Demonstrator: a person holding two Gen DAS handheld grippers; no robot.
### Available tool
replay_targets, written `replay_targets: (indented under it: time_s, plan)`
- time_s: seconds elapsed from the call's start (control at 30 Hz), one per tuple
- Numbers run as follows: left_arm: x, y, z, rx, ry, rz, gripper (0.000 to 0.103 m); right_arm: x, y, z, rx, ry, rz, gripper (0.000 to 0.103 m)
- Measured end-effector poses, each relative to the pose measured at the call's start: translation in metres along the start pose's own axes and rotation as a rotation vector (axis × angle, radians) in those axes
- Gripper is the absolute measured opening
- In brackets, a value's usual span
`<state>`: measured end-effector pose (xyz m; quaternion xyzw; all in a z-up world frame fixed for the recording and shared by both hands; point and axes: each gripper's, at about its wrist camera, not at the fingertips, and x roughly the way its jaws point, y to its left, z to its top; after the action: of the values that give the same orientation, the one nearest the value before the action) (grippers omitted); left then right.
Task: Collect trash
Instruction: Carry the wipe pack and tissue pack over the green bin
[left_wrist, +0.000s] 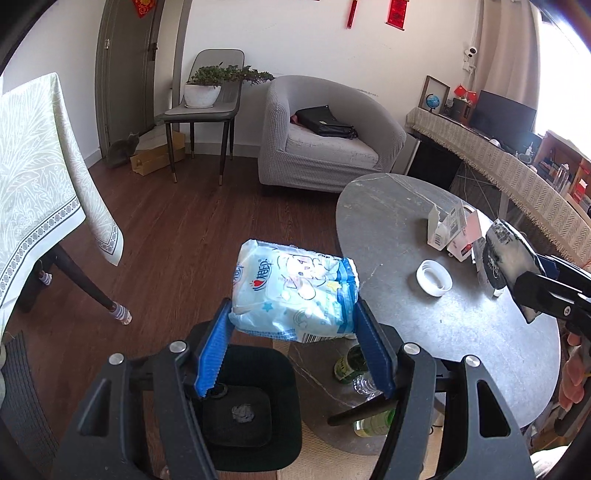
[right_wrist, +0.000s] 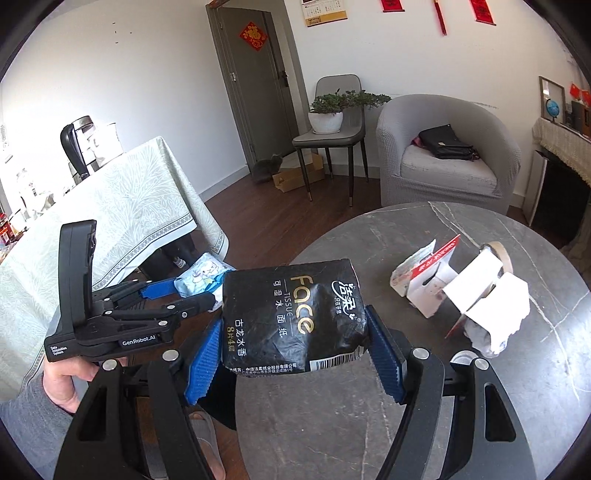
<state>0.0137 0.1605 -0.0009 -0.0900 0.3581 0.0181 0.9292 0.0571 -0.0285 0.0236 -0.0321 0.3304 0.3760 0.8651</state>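
My left gripper (left_wrist: 293, 334) is shut on a blue-and-white tissue pack (left_wrist: 295, 288) and holds it in the air just above a black trash bin (left_wrist: 255, 458) on the floor beside the round grey table (left_wrist: 461, 332). A crumpled grey wad (left_wrist: 242, 413) lies in the bin. My right gripper (right_wrist: 291, 354) is shut on a black "Face" tissue pack (right_wrist: 291, 314) above the table's left edge; it also shows in the left wrist view (left_wrist: 506, 258). The left gripper (right_wrist: 173, 291) with its blue pack (right_wrist: 201, 277) shows to the left in the right wrist view.
On the table (right_wrist: 406, 406) stand torn white cartons (right_wrist: 432, 288) and a tape roll (left_wrist: 434, 277). Bottles (left_wrist: 349, 365) lie on a shelf under the table. A clothed dining table (left_wrist: 40, 184), grey armchair (left_wrist: 325, 140), chair with plant (left_wrist: 203, 107) and a cat (left_wrist: 122, 149) stand around.
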Motion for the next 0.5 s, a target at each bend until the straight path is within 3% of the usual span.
replay_targets:
  time_s: [0.5]
  plan:
    - [0.029, 0.076, -0.048, -0.07, 0.18, 0.066, 0.068, 0.063, 0.06, -0.002, -0.077, 0.11, 0.069, 0.073]
